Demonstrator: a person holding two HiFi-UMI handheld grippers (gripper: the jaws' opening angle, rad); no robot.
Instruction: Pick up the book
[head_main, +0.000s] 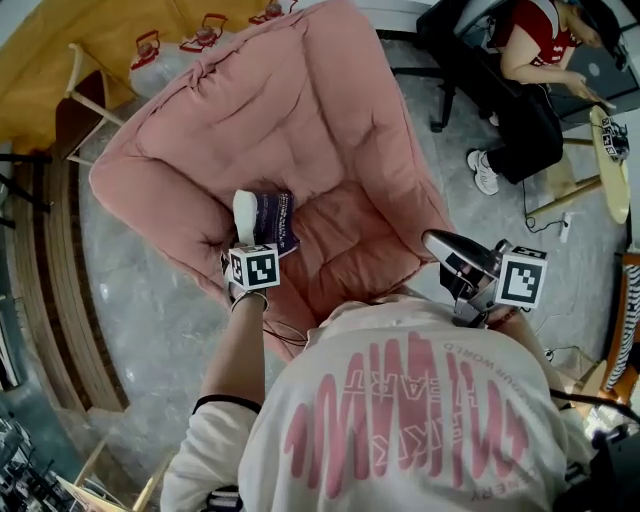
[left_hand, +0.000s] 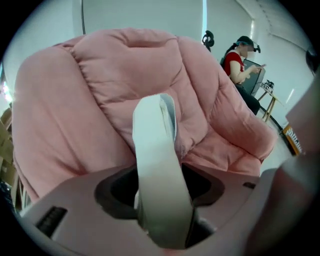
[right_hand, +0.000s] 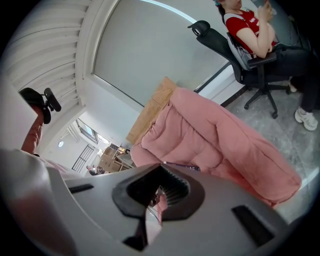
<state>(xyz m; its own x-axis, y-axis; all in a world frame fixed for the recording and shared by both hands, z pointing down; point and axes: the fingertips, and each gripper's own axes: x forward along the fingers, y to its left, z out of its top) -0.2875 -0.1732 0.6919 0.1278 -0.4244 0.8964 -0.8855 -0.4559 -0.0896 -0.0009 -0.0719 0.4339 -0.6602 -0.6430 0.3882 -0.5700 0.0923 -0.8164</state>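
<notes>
A grey marbled floor (head_main: 150, 320) is spreading under a large pink padded armchair (head_main: 300, 110) in a bright room. Nearest the camera, a person in a pale shirt (head_main: 400, 410) with pink lettering is leaning over the seat and working a hand-held tool in each hand.

The left tool (head_main: 260, 248) is pointing steeply down into the chair. It is clamping the book (head_main: 272, 220), its jaws pressing on either side of the volume. The book is standing on edge over the middle of the seat cushion. In the head view its purple cover is facing right and its white page edges are facing left. In the left gripper view the pale block of pages is filling the gap between the jaws and rising in front of the chair's back cushion. Whether the book's lower edge is touching the seat cannot be told.

The right tool (head_main: 440, 246) is hanging beside the chair's right arm, well apart from the book. Its jaws are closed together with nothing between them.

Beyond the armchair, clear jugs (head_main: 150, 50) with red handles are lining up behind the chair's back. In the far right corner, another person in a red top (head_main: 530, 35) is sitting on a black office chair (head_main: 465, 60).
</notes>
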